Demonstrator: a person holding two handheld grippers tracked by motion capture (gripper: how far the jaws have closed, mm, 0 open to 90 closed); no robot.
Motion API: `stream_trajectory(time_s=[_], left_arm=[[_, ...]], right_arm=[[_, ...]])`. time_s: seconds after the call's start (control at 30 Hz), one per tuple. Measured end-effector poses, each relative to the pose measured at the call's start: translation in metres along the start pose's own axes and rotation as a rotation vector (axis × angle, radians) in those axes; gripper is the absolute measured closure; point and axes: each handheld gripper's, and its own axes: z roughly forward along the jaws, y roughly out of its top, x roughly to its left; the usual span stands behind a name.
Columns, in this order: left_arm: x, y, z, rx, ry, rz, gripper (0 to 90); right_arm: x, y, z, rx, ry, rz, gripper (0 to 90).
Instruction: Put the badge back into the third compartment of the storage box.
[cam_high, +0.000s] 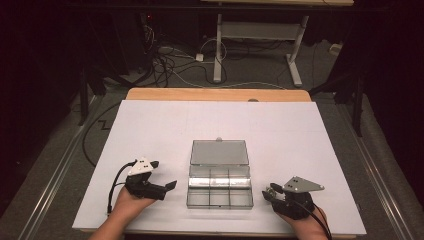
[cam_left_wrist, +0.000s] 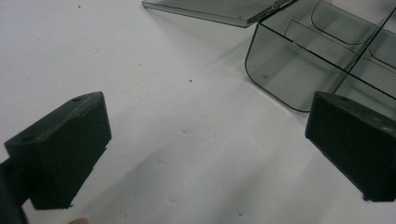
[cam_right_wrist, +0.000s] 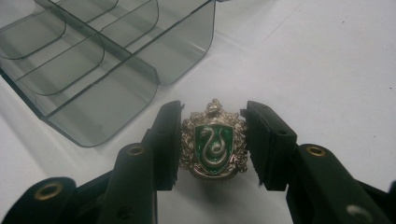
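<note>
Right gripper view: my right tongs (cam_right_wrist: 212, 140) are clamped on a metal crest badge (cam_right_wrist: 214, 144), green shield with a silver serpent, one pad against each side edge so the face stays readable.
Badge position: held just above the white tabletop (cam_right_wrist: 327, 60), near the corner of the clear compartment box (cam_right_wrist: 107, 74) but apart from it; I judge it is held there ready for a cell.
Badge contact with tabletop: I cannot tell whether its lower edge rests on the surface, as the tongs hide it.
High view, box: the box (cam_high: 219, 192) sits in the middle of the tabletop (cam_high: 150, 125), between my two hands, its lid (cam_high: 219, 152) folded flat away from me so that all cells are open from above.
Box contents: the cells I can see look empty, through the tinted walls.
High view, right tongs: right tongs (cam_high: 268, 192) at the box's right side, pointed toward it.
Left gripper view: my left tongs (cam_left_wrist: 205, 149) stand wide open with nothing between the pads, bare tabletop beneath.
Left tongs placement: beside the box's left corner (cam_left_wrist: 289, 70), not touching; in my judgement, placed to steady the box if it slides.
High view, left tongs: left tongs (cam_high: 167, 175) low at the box's left.
Step in hand: by my assessment, carrying the badge to a cell.
</note>
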Motion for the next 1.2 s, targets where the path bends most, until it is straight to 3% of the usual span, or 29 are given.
stream_trajectory(time_s=[0.7, 1.2], left_arm=[[0.000, 0.000, 0.000, -0.001, -0.004, -0.004, 0.1], [0.000, 0.000, 0.000, -0.001, -0.005, 0.000, 0.1]], right_arm=[[0.002, 0.017, -0.015, -0.074, 0.006, -0.001, 58.9], [0.017, 0.042, 0.000, -0.103, 0.052, -0.042, 58.8]])
